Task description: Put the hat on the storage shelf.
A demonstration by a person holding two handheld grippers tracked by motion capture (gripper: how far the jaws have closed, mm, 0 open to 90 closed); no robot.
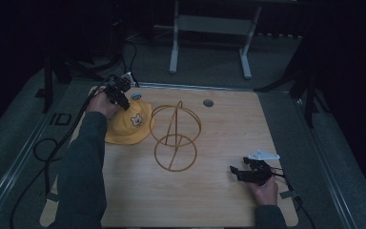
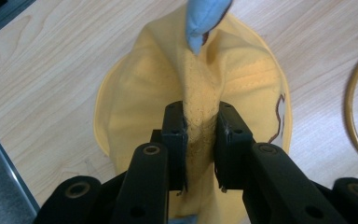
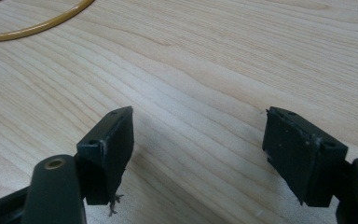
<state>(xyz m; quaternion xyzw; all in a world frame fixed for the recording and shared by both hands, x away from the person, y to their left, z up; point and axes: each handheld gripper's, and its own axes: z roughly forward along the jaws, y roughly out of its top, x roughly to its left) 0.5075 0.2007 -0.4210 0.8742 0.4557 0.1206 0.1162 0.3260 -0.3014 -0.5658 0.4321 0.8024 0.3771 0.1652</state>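
- High view: a yellow bucket hat [image 1: 129, 125] with a small cartoon patch lies toward the far left of the wooden bench [image 1: 219, 200], just beside a golden wire stand [image 1: 175, 136] built of hoops on a round base ring.
- The left hand-held gripper [image 1: 119, 95] comes down onto the top of the hat, with the person's left hand [image 1: 102, 104] and grey-green sleeve [image 1: 81, 176] stretched out behind it.
- Left gripper view: the jaws are closed on a raised fold of the hat's yellow fabric [image 2: 200, 116], so the crown is gathered into a ridge between the black pads [image 2: 175, 128]. A pinch at the crown probably serves to lift the soft hat without crumpling its brim.
- A blue stuffed tab [image 2: 200, 21] on the hat hangs in at the top edge of that view; I cannot tell how it is attached.
- The brim looks to rest flat on the bench, so I judge the hat gripped but not yet lifted.
- The stand is upright and bare, a likely place for the hat, since its rounded hoops would fill the crown.
- Right gripper view: the right hand-held gripper [image 3: 198, 140] has its jaws wide apart with nothing between them, low over bare wood near the stand's base ring [image 3: 37, 21].
- In the high view this gripper [image 1: 240, 172] sits at the near right, well apart from the hat, seemingly parked out of the way while the left one works.
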